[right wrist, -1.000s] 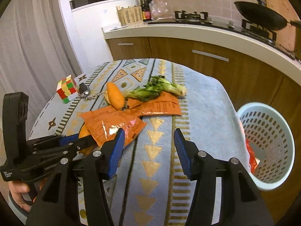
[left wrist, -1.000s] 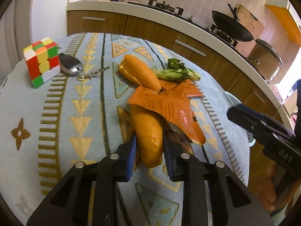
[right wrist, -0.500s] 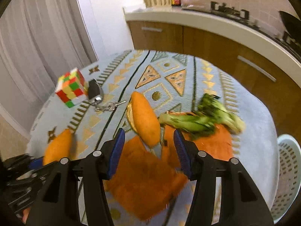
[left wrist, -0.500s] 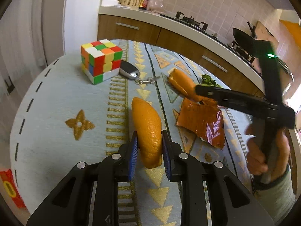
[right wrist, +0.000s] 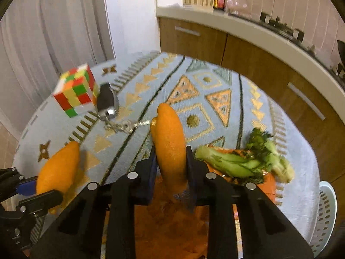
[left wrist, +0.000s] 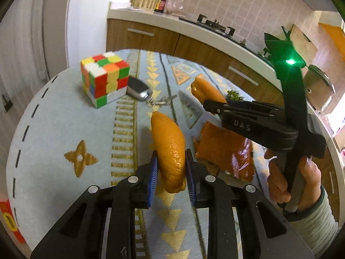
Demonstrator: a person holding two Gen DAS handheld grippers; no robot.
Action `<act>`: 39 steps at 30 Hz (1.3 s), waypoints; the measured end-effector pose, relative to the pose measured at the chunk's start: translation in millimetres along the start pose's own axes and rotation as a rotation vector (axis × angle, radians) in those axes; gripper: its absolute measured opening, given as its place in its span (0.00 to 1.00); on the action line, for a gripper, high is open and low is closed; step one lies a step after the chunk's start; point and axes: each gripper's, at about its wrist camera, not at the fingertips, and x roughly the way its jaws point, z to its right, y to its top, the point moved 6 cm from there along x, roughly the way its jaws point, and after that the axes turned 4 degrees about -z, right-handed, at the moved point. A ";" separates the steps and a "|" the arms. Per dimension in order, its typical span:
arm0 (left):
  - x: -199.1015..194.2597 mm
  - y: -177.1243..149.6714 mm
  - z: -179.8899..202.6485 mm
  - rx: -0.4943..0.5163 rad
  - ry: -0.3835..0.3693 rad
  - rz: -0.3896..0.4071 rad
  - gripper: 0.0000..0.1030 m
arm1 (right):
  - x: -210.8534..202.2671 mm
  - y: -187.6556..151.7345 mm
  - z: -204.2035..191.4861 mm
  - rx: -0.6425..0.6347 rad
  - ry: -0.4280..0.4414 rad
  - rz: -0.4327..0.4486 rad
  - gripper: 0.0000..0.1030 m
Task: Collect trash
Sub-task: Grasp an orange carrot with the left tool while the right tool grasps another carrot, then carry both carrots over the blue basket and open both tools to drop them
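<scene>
My left gripper [left wrist: 170, 172] is shut on an orange peel [left wrist: 169, 149] and holds it above the patterned tablecloth; that peel also shows in the right wrist view [right wrist: 58, 168]. My right gripper [right wrist: 169, 164] is shut on a second orange peel [right wrist: 169, 136], which also shows in the left wrist view [left wrist: 207, 91]. An orange snack wrapper [left wrist: 222, 149] lies under the right gripper and shows in the right wrist view [right wrist: 163, 222]. A green vegetable scrap [right wrist: 243, 159] lies on the wrapper to the right.
A colour cube [left wrist: 104, 77] and a car key with keyring [left wrist: 140, 89] sit at the table's far left. A pale blue trash basket [right wrist: 325, 213] stands beside the table at the right. A kitchen counter [left wrist: 194, 30] runs behind.
My right gripper moved in over the table and closed on the second orange peel. My left gripper lifted its peel and pulled it left, away from the wrapper.
</scene>
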 end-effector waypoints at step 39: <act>58.5 27.7 342.8 0.418 -0.354 -0.041 0.22 | -219.7 -176.7 309.1 0.630 -0.300 0.184 0.21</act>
